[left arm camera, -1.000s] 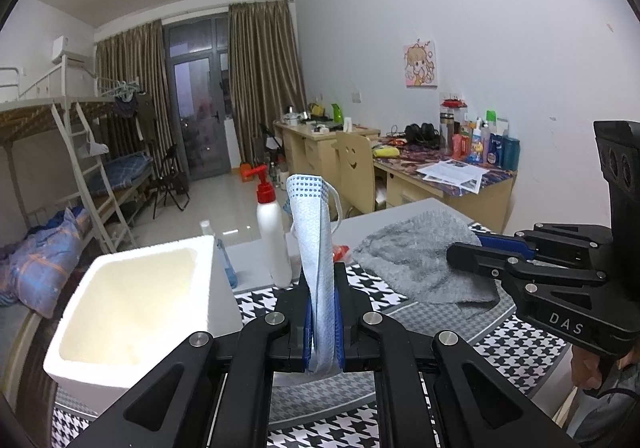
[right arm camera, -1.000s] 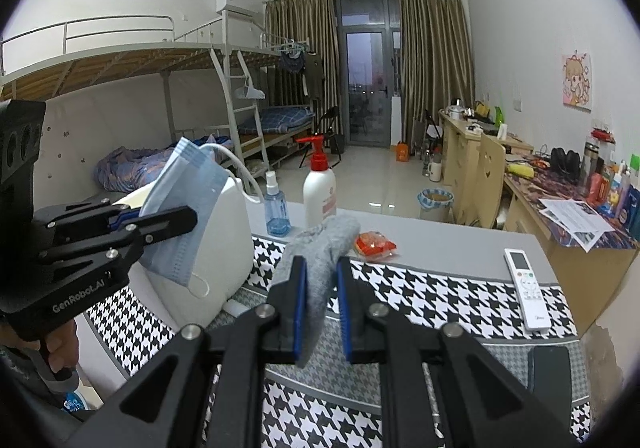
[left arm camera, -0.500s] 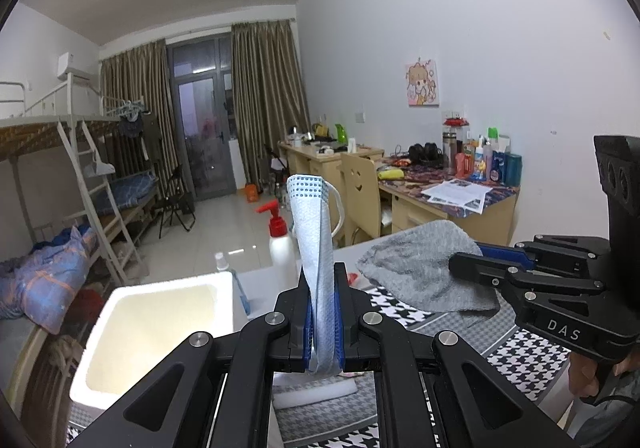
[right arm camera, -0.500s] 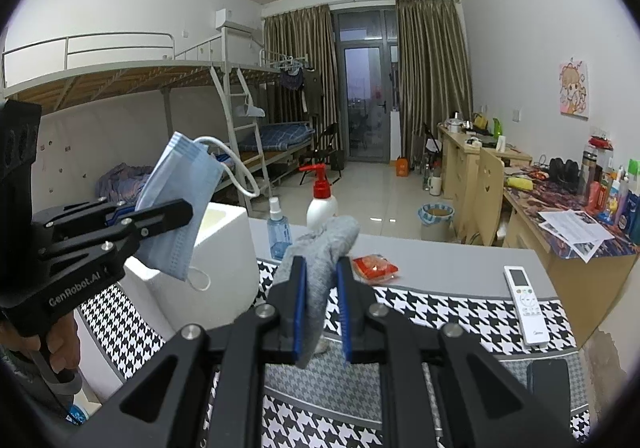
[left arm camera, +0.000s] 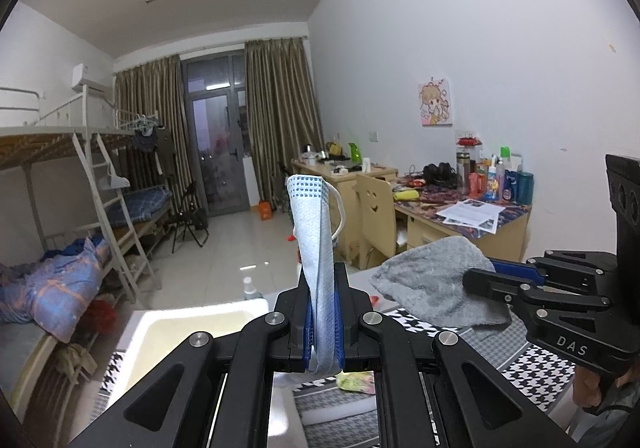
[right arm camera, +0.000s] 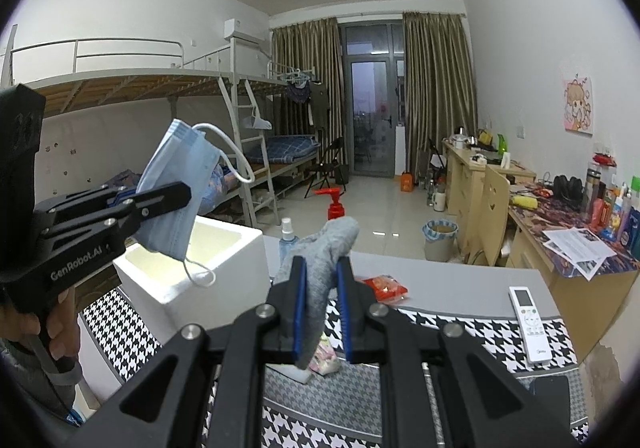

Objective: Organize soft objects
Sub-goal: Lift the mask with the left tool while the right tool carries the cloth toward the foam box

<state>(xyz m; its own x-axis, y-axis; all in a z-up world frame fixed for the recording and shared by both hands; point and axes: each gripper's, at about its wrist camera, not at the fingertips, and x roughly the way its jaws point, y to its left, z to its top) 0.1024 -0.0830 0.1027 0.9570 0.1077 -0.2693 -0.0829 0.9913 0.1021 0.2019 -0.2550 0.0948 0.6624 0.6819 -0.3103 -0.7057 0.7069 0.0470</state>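
My left gripper (left arm camera: pixel 323 324) is shut on a blue face mask (left arm camera: pixel 316 244), which stands up between its pads; in the right wrist view the mask (right arm camera: pixel 180 184) hangs above the open white foam box (right arm camera: pixel 224 268). My right gripper (right arm camera: pixel 320 312) is shut on a grey cloth (right arm camera: pixel 324 260), held above the houndstooth table mat; in the left wrist view the cloth (left arm camera: pixel 436 288) hangs from that gripper at right. The foam box (left arm camera: pixel 188 328) lies low, left of my left gripper.
On the table are a red-pump bottle (right arm camera: pixel 334 204), a small spray bottle (right arm camera: pixel 287 240), a red packet (right arm camera: pixel 384 286), a white remote (right arm camera: pixel 529 314) and a yellow-pink wrapper (right arm camera: pixel 324 358). Bunk beds stand left, desks right.
Both grippers have risen with their loads. The foam box and bottles have dropped lower in both views. The mask now hangs over the box opening.
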